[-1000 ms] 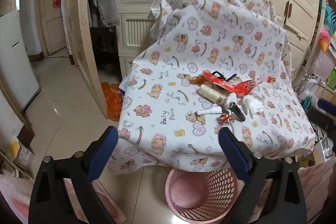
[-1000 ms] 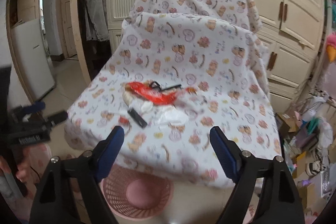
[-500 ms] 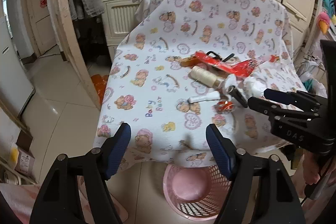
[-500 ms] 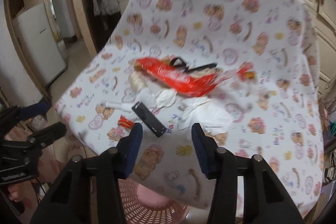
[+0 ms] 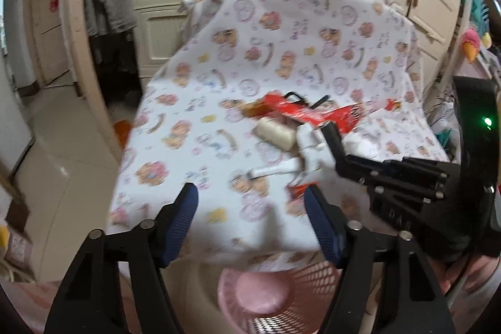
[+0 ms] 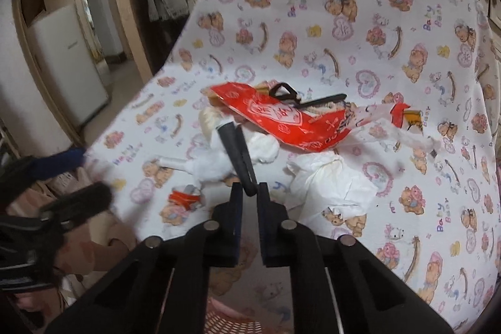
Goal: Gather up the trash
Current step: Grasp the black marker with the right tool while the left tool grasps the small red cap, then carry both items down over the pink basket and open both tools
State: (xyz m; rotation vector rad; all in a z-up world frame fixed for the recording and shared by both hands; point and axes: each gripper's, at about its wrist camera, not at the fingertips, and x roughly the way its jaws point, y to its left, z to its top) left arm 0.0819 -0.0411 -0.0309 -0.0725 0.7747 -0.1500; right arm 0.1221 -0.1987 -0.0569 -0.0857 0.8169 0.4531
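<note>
right gripper pinches black clip, left gripper spread over cloth edge

right gripper [image 6: 250, 192] has its jaws pressed together on the near end of a flat black clip-like piece [image 6: 235, 146] in the trash pile on the bear-print cloth [image 6: 360, 21]. the jaws have just been closing; a second ago they were wide and the pile was farther off. left gripper [image 5: 250, 218] is spread, nothing between its pads, low over the cloth's front edge; its jaws have just been narrowing too, with the cloth now nearer than before.

right wrist view only: crumpled white tissue [image 6: 332, 180] just right of the clip, red wrapper [image 6: 281, 118] behind it under a black hanger-like piece [image 6: 300, 97], small red scrap [image 6: 184, 197] at the left, white tube [image 6: 175, 163] beside it. only a sliver of basket rim shows at the bottom.

left wrist view only: pink mesh basket [image 5: 300, 277] on the floor below the cloth edge, cream thread spool [image 5: 275, 135] behind the clip, and the right gripper from the side, coming in from the right. view is blurred.
</note>
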